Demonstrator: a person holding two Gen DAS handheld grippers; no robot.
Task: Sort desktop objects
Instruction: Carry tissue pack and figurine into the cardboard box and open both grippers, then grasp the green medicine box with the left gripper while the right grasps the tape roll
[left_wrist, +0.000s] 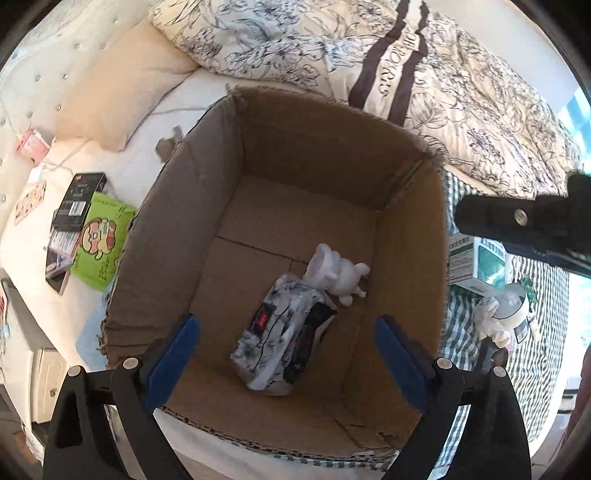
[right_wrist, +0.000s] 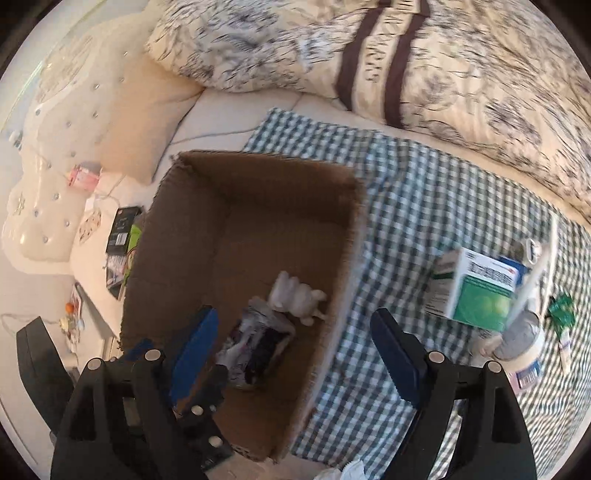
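An open cardboard box (left_wrist: 306, 147) stands on the bed. Inside lie a floral tissue pack (left_wrist: 280, 339) and a white figurine (left_wrist: 338, 273). My left gripper (left_wrist: 286, 354) is open and empty above the box's near edge. My right gripper (right_wrist: 291, 350) is open and empty over the box's right wall (right_wrist: 340, 295). The tissue pack (right_wrist: 258, 339) and figurine (right_wrist: 297, 297) show below it. A green and white carton (right_wrist: 476, 284) and a white tub (right_wrist: 524, 354) sit on the checked cloth (right_wrist: 406, 206) to the right.
A green snack packet (left_wrist: 101, 240) and a black box (left_wrist: 79, 199) lie left of the cardboard box. A floral duvet (left_wrist: 332, 48) and a beige pillow (left_wrist: 122, 92) lie behind it. The right gripper's body (left_wrist: 524, 221) shows at the right of the left wrist view. White furniture (left_wrist: 40, 380) stands at lower left.
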